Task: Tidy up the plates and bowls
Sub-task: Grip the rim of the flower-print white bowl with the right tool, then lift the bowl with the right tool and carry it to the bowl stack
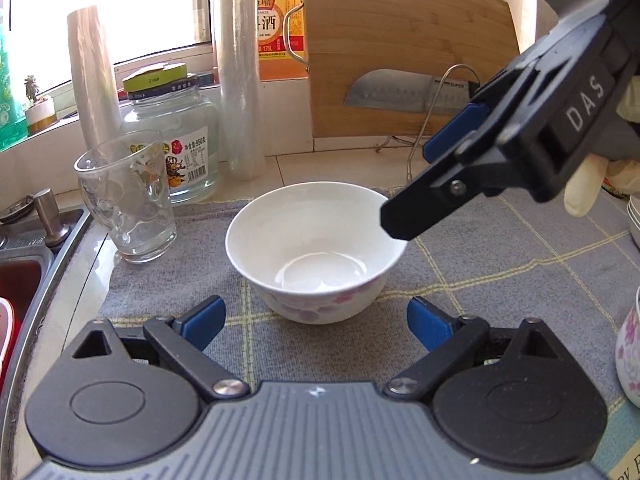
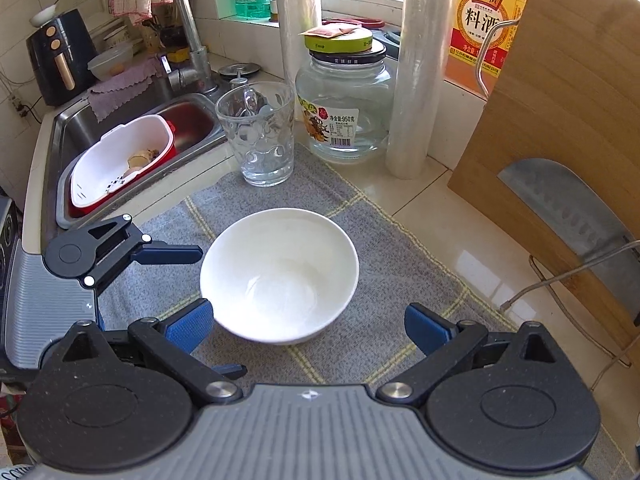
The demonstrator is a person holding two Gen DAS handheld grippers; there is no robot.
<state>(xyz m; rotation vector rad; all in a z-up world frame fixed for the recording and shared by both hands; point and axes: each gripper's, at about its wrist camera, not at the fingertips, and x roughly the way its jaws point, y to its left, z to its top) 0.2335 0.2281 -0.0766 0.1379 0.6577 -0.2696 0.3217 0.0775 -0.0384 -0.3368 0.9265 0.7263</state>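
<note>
A white bowl with pink and purple flowers on its outside stands upright on a grey checked cloth. My left gripper is open just in front of it, jaws wide, touching nothing. My right gripper is open above and close to the bowl, with the bowl between its blue pads. In the left wrist view the right gripper hangs over the bowl's right rim. In the right wrist view the left gripper sits at the bowl's left side. Both are empty.
A glass tumbler, a glass jar and rolls of film stand behind the cloth. A sink with a white strainer basket lies left. A cutting board and cleaver stand right. More crockery sits at the right edge.
</note>
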